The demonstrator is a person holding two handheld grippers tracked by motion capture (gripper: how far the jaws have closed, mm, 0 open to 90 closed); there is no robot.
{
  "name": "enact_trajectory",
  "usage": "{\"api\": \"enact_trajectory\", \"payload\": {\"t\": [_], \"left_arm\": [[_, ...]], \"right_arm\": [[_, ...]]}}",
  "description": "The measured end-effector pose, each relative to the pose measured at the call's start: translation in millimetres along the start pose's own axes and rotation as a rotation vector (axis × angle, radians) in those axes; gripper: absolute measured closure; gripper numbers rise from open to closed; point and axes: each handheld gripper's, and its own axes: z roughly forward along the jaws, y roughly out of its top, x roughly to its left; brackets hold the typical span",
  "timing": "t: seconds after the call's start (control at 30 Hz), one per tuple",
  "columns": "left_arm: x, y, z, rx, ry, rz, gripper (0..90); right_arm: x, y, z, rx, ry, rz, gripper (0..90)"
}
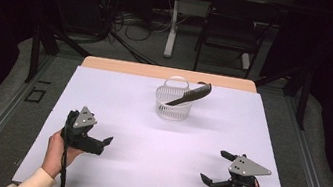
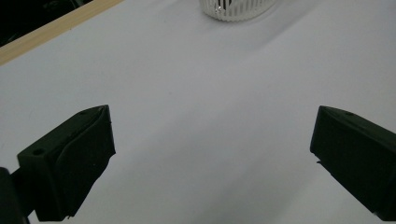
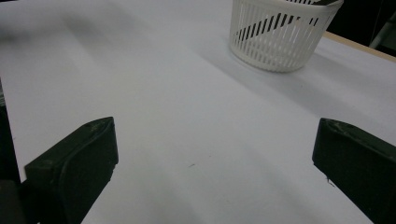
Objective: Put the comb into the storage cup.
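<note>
White sheet [image 1: 147, 136] covering counter, wooden edge [image 1: 167, 73] exposed at far side. Black chair [image 1: 230, 30] beyond on grey floor [image 1: 125, 51], beside a white post [image 1: 172, 23]. Loose cables [image 1: 130, 24] nearby.

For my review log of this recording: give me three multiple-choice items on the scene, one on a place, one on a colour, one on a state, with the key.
1. Where does the black comb lie?
A. flat on the table
B. in the basket, leaning over its rim
C. in the left gripper

2. What colour is the slatted basket?
A. white
B. red
C. black

3. How do the left gripper and right gripper stand?
A. both shut
B. one shut on the comb
C. both open, empty

Key: B, the comb's end juts past the rim; A, white slats in the right gripper view; C, jaws spread over bare table.
</note>
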Motion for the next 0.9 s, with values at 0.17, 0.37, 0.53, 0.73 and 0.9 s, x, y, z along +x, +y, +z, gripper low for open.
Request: {"api": "enact_trajectory", "payload": {"t": [0.17, 0.37, 0.53, 0.73, 0.9], "left_arm": [[-3.6, -10.0, -4.6, -0.019, 0.015, -0.015, 0.0], [-7.3, -20.5, -7.5, -0.030, 0.018, -0.035, 0.0], [-11.1, -29.4, -9.9, -0.044, 0.027, -0.054, 0.0], [-17.4, -44.5, -12.8, -0.058, 0.040, -0.082, 0.0], [-17.3, -52.1, -15.3, -0.063, 0.043, -0.101, 0.0]], "right_arm": [[0.2, 0.3, -0.3, 0.001, -0.002, -0.003, 0.0], [0.1, 0.3, -0.2, 0.001, -0.001, -0.004, 0.0], [-0.3, 0.2, -0.6, 0.002, -0.003, -0.004, 0.0], [-0.7, -0.3, -1.4, -0.002, -0.003, -0.005, 0.0], [-0.9, -0.3, -0.9, 0.000, -0.003, -0.003, 0.0]]}}
